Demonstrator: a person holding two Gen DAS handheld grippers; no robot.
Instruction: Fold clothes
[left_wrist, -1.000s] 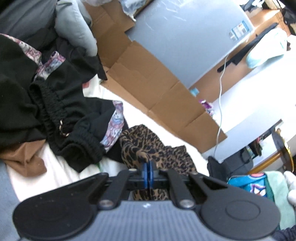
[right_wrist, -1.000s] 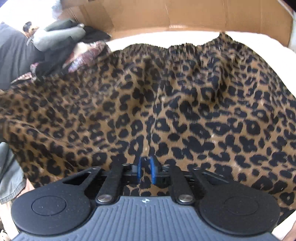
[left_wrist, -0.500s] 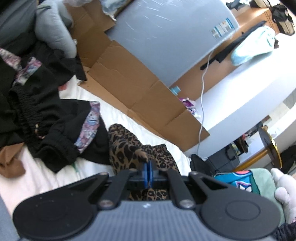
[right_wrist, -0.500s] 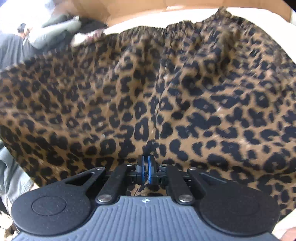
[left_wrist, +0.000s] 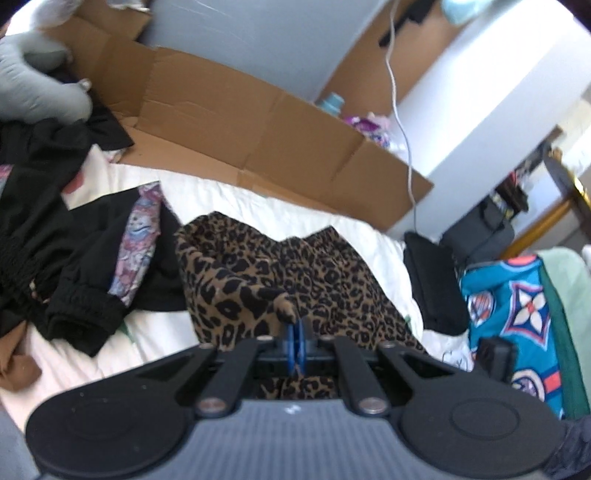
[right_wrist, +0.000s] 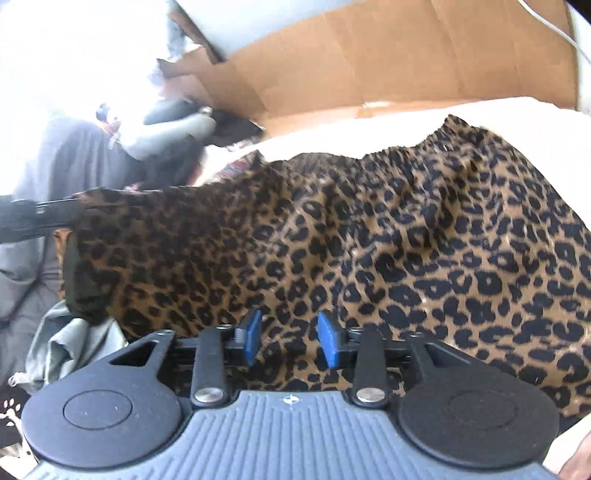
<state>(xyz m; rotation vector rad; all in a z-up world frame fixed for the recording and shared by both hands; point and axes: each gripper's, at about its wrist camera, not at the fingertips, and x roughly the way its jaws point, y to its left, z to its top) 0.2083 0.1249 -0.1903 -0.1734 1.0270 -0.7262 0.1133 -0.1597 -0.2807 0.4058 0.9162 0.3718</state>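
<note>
A bed with a white sheet carries everything here. A leopard-print garment lies rumpled near its middle, spreading toward the near edge. Just beside it on the left sits a heap of black clothes (one piece has a floral panel), with a brown cloth at the heap's near corner. Flattened cardboard lines the far edge of the bed.

Flattened cardboard stands along the far edge of the white bed. A white cable hangs past its right end. A blue patterned blanket lies off the bed's right edge.
</note>
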